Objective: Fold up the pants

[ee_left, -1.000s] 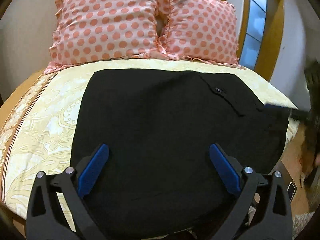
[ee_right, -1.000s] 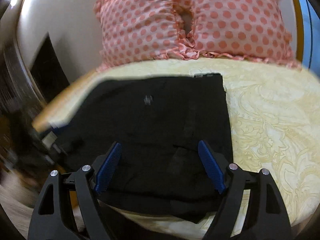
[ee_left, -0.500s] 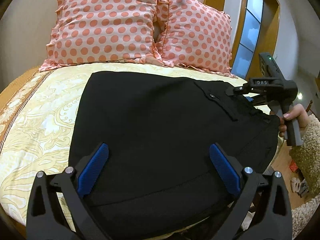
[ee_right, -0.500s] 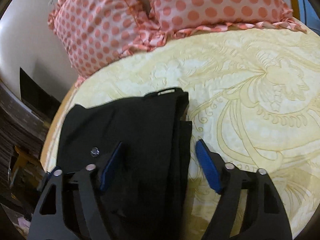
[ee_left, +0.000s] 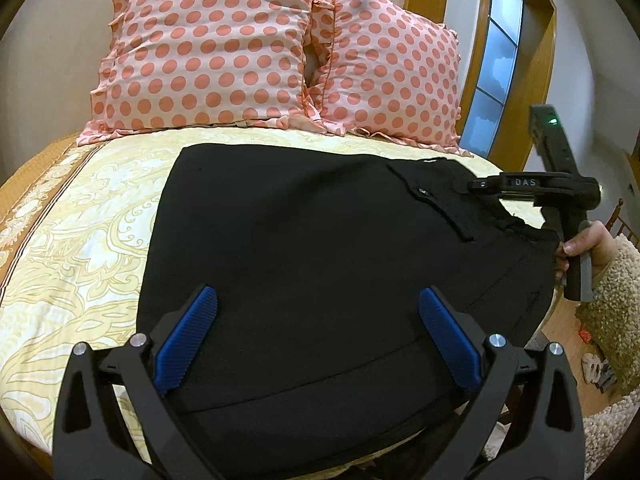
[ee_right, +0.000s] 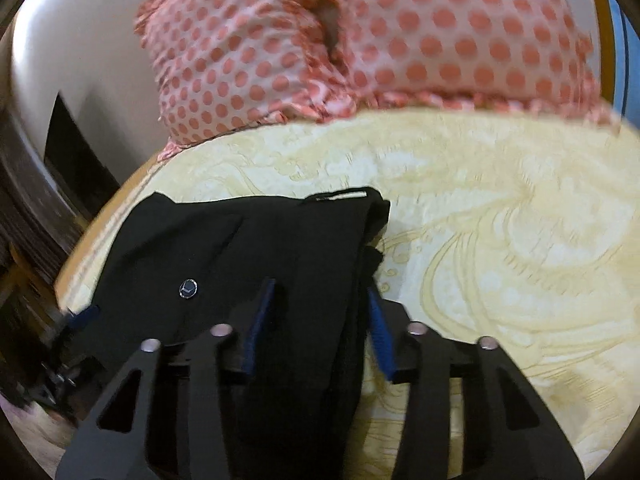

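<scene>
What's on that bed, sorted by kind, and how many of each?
Polka-dot pillows: 2, one beside the other
Black pants: 1
Total: 3, all on the yellow bedspread
</scene>
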Motion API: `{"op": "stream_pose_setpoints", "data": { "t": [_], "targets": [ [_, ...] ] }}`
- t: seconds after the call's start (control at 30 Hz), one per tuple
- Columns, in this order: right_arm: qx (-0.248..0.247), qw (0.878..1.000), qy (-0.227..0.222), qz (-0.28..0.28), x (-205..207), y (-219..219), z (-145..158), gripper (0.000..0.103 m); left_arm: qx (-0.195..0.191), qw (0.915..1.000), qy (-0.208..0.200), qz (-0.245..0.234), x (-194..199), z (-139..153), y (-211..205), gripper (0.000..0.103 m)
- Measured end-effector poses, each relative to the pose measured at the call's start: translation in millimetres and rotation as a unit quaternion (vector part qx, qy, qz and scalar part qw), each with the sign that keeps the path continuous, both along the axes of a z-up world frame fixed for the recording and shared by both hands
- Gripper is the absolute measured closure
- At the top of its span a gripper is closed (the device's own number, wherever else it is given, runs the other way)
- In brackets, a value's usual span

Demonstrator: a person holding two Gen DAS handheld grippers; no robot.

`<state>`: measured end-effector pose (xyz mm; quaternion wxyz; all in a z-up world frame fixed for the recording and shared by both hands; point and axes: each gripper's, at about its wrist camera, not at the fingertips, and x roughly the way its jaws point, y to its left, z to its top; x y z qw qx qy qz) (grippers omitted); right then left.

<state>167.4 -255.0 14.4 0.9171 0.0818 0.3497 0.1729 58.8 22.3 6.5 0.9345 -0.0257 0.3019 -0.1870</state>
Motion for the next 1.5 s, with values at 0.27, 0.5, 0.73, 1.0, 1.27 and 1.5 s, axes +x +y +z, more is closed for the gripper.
{"op": "stream_pose_setpoints", "data": {
  "t": [0.27,0.5,0.73,1.0,1.27,1.5],
  "targets": [
    [0.020,0.999,0.029,-0.013,12.0,-4.4,-9.4,0.066,0.005,1.0000,-0.001,0.004,-0.4,0.3,0.1,0.002],
    [0.017,1.000,0.010,0.008,10.6,4.5,-9.9,0.079,0.007,1.0000,-0.003,0.004,-0.5,0.6,1.1,0.002],
    [-0.052,0.994,-0.079,0.048,-18.6,34.2,10.1,0.082,-0.108,0.9935,0.034,0.012,15.3,25.4,43.9,0.002],
    [-0.010,0.998,-0.049,0.030,-4.0,19.0,-3.8,0.082,-0.138,0.9826,0.116,0.045,98.4,47.2,98.6,0.005],
    [0.022,0.999,-0.028,0.019,0.1,8.3,-12.1,0.082,-0.110,0.9659,0.233,0.025,160.1,19.0,83.9,0.026],
    [0.052,0.999,-0.003,0.013,7.0,0.0,-19.0,0.078,-0.100,0.9655,0.239,0.023,161.4,19.3,79.4,0.032]
  ]
}}
